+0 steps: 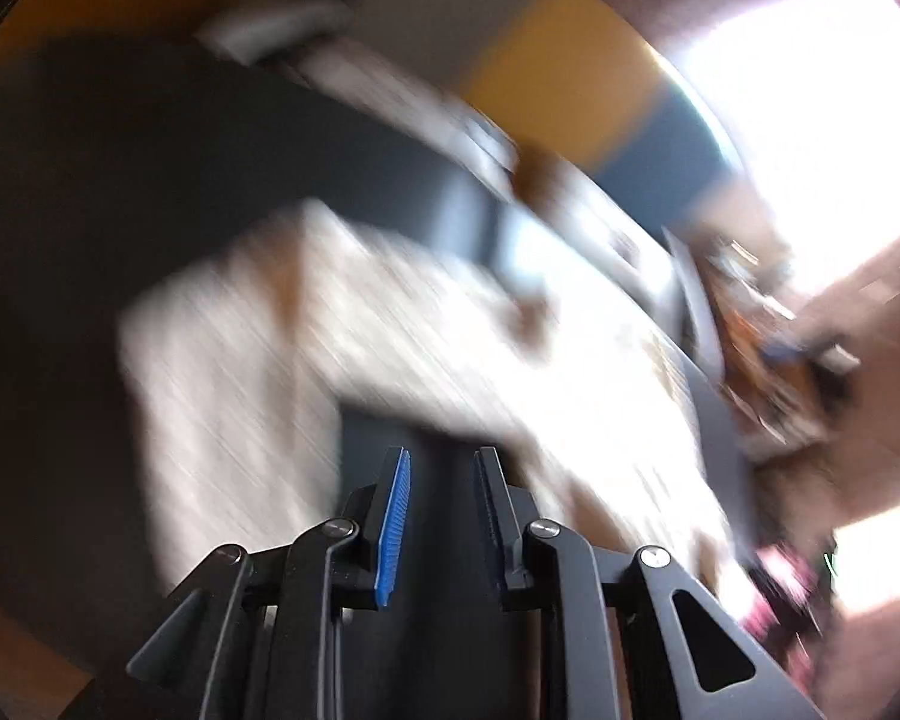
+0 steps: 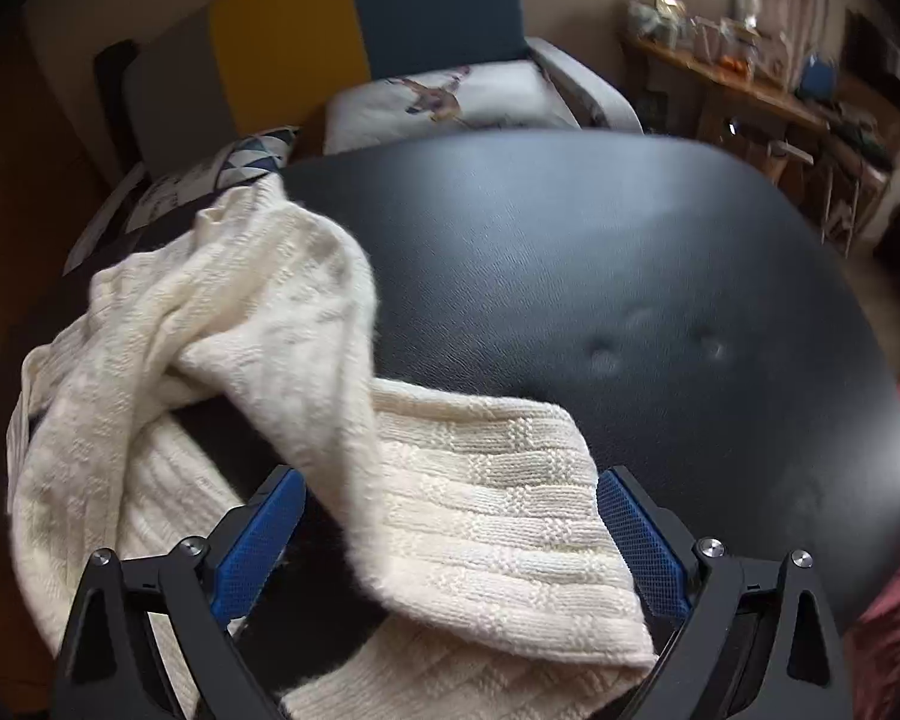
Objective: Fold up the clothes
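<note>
cream sweater on the black table, both grippers empty

our cream knit sweater lies rumpled on the near left part of the black table, one ribbed part stretched flat toward us and another part draped across it. our right gripper has its blue-padded fingers spread wide, one on each side of the flat ribbed part; we cannot tell whether the pads touch the knit. in the left wrist view everything beyond the tool is smeared with blur, yet the sweater shows as a pale mass on the dark table. our left gripper has its fingers a narrow way apart with nothing between them, only dark surface showing in the gap. behind the table stands a sofa with grey, yellow and teal back panels and patterned cushions. a cluttered wooden shelf runs along the right wall.
</note>
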{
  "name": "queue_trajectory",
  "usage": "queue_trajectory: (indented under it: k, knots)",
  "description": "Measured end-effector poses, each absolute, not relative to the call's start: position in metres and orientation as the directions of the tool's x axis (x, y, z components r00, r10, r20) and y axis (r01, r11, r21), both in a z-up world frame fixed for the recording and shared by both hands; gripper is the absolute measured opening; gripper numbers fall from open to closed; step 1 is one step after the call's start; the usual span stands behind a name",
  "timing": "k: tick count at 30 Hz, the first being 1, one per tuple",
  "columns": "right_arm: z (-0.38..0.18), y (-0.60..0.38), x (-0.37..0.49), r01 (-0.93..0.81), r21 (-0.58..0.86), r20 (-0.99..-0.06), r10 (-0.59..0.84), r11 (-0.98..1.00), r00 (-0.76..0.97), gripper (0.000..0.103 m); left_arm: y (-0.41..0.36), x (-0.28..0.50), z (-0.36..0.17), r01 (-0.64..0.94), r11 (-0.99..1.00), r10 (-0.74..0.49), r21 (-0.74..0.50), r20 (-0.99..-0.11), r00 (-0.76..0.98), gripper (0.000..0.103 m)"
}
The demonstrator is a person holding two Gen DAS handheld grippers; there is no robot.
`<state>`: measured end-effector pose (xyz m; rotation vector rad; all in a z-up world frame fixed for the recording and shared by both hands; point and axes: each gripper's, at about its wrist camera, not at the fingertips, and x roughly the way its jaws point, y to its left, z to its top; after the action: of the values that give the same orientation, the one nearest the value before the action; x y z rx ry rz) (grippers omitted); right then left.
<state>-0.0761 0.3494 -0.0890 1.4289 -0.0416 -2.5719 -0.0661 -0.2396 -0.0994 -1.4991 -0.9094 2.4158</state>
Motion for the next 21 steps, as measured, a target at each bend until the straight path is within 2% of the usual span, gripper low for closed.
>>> queue_trajectory:
  k: [4,8,11,16,17,19,20,21]
  knots:
    - [-0.08,0.309,-0.07,0.289,0.119,-0.808,-0.262,-0.95,-0.528,0.1,-0.154,-0.022,-0.132,0.082,-0.778,0.554,-0.623,-0.741,-0.381,0.022]
    - [-0.087,0.278,-0.076,0.313,0.057,-0.805,-0.229,-0.948,-0.547,0.101,-0.1,0.002,-0.144,0.085,-0.802,0.52,-0.592,-0.761,-0.389,0.027]
    - [-0.101,0.274,-0.086,0.292,0.082,-0.819,-0.232,-0.953,-0.526,0.101,-0.08,0.01,-0.142,0.109,-0.797,0.518,-0.594,-0.766,-0.381,0.033]
    - [-0.126,0.276,-0.106,0.251,0.033,-0.848,-0.16,-0.967,-0.505,0.101,-0.097,0.009,-0.145,0.113,-0.832,0.477,-0.544,-0.803,-0.357,0.034]
    - [-0.132,0.277,-0.11,0.243,0.03,-0.855,-0.151,-0.97,-0.497,0.101,-0.091,0.006,-0.144,0.099,-0.849,0.456,-0.519,-0.814,-0.359,0.032]
    - [-0.144,0.28,-0.118,0.224,0.025,-0.869,-0.132,-0.974,-0.477,0.1,-0.08,0.0,-0.143,0.072,-0.881,0.413,-0.467,-0.835,-0.363,0.013]
    - [-0.148,0.282,-0.121,0.216,0.017,-0.872,-0.12,-0.976,-0.474,0.096,-0.075,-0.003,-0.143,0.059,-0.896,0.391,-0.44,-0.845,-0.365,0.01]
    - [-0.153,0.285,-0.123,0.208,0.008,-0.875,-0.108,-0.978,-0.472,0.079,-0.071,-0.006,-0.142,0.049,-0.907,0.373,-0.418,-0.852,-0.367,0.009]
